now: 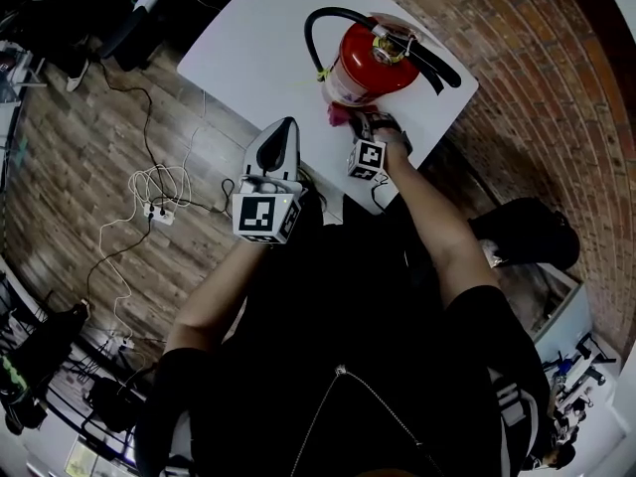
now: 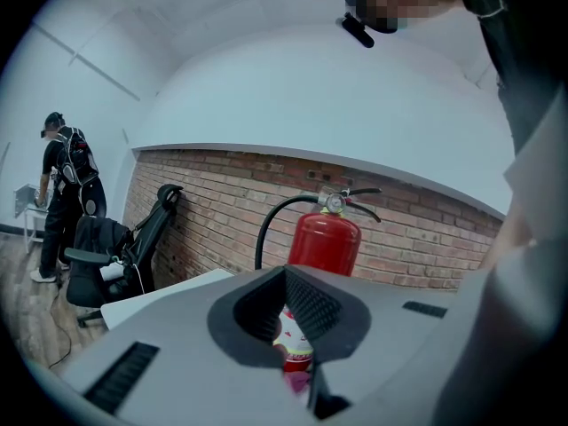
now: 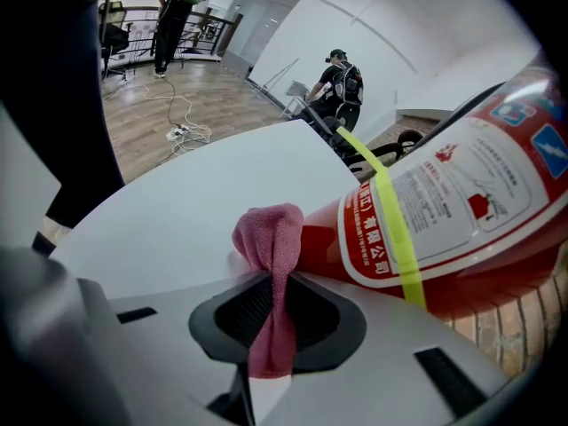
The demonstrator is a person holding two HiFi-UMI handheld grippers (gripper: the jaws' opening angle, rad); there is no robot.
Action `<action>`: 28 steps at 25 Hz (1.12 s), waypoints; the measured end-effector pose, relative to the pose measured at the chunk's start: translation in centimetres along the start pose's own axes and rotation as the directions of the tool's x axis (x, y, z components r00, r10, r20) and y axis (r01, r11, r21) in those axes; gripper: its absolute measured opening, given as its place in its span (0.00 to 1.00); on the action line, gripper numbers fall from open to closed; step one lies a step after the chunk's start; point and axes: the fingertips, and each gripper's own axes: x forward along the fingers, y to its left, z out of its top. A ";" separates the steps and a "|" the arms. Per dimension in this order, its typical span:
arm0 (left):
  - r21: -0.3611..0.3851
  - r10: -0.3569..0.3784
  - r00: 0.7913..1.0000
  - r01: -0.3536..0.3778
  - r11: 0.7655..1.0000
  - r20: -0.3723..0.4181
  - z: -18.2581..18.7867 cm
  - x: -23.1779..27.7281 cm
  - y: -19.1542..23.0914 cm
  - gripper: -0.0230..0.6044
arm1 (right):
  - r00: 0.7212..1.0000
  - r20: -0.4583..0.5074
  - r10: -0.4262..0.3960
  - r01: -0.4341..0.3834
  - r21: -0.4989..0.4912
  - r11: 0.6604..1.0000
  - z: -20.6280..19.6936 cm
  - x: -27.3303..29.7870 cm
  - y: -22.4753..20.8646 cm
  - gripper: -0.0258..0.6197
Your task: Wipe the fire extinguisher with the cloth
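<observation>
- Right gripper [image 3: 271,327]: I am holding its jaws pressed together on a fold of the pink cloth [image 3: 271,238]; the bunched end is sticking out past the jaws and touching the extinguisher's lower body.
- Left gripper [image 2: 297,344]: I am keeping its jaws closed on nothing, hanging at about 8 o'clock of the cylinder in the head view, well apart from it.
- Fire extinguisher [image 1: 373,63]: it is standing upright on the white table [image 1: 258,48], near the edge facing me, at about 1 o'clock in the head view. The cloth is at its 7 o'clock.
- Hazard, tipping: a sideways rub could be sliding or rocking the cylinder, since nothing is bracing it.
- Hazard, slipping: only a narrow fold is being pinched, so drag on the label could be pulling the cloth free.
- Hazard, snagging: the yellow band [image 3: 395,229] could be catching the cloth.
- Count: one extinguisher, one black hose [image 1: 313,33], one cloth, two grippers, one table, one power strip [image 1: 159,212] on the floor.
</observation>
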 end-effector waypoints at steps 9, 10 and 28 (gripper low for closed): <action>0.007 -0.041 0.999 0.041 0.999 0.015 0.5 0.1 -1.5 0.05 | 0.995 0.041 -0.094 0.094 0.002 0.996 1.6 -3.9 -2.4 0.15; 0.006 -0.046 0.999 0.046 0.999 0.017 0.6 0.1 -1.6 0.05 | 0.994 0.045 -0.104 0.105 -0.005 0.995 1.8 -4.4 -2.7 0.15; 0.008 -0.094 0.993 0.094 0.996 0.072 2.8 0.4 -3.3 0.05 | 0.968 0.095 -0.234 0.238 -0.036 0.971 4.2 -11.9 -7.3 0.15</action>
